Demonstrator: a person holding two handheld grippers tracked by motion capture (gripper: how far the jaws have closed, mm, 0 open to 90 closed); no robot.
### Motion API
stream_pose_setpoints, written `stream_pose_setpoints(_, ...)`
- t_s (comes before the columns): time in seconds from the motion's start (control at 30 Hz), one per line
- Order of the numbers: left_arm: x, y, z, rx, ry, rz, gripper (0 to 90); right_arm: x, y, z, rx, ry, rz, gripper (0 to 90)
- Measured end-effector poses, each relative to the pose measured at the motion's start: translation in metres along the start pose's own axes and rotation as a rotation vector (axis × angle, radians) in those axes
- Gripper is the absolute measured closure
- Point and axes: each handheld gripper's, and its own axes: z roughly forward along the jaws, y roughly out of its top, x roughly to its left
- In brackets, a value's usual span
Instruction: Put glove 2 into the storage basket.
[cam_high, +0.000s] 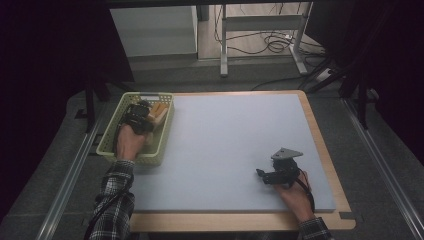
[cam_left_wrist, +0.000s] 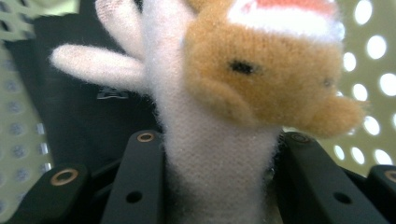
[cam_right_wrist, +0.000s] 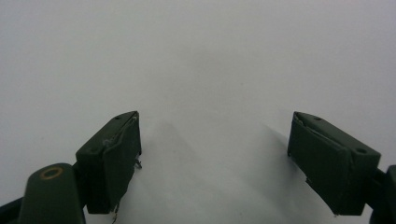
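Nearest, at the right of the table, the right gripper (cam_high: 264, 175) rests low over the pale blue mat (cam_high: 235, 145), held by the person's right hand (cam_high: 295, 196). In the right gripper view its two jaws stand wide apart with nothing but bare mat between them — open and empty.

Farther off, at the far left, the left hand (cam_high: 129, 142) reaches into the pale green basket (cam_high: 111, 131), which sits at the mat's left edge. The left gripper (cam_high: 141, 111) is down inside it, among tan and cream things. In the left gripper view the jaws flank the white knitted body of a plush toy (cam_left_wrist: 219, 154) and press against it on both sides — a grip on the toy. Its tan head tilts to the right, and a dark cloth (cam_left_wrist: 79, 107) lies behind, against the basket's perforated wall.
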Motion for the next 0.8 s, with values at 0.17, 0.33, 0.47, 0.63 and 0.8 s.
stream_pose_setpoints(0.17,-0.007,0.003,0.013,0.021,-0.042,0.013,62.3,0.000,0.000,0.000,0.000,0.000,0.000,17.1)
stream_pose_setpoints(0.33,-0.006,0.003,0.024,0.046,-0.096,-0.001,46.3,0.000,0.000,0.000,0.000,0.001,-0.001,17.1)
stream_pose_setpoints(0.47,0.001,0.000,0.020,0.033,-0.083,0.003,28.7,0.000,0.000,0.000,0.000,0.001,0.000,17.1)
stream_pose_setpoints(0.63,0.009,-0.004,-0.004,-0.053,-0.160,0.004,14.5,0.000,0.000,0.000,0.001,0.001,0.000,17.1)
stream_pose_setpoints(0.8,0.017,-0.007,-0.029,-0.128,-0.120,-0.005,26.6,0.000,0.000,0.000,0.000,0.000,-0.002,17.1)
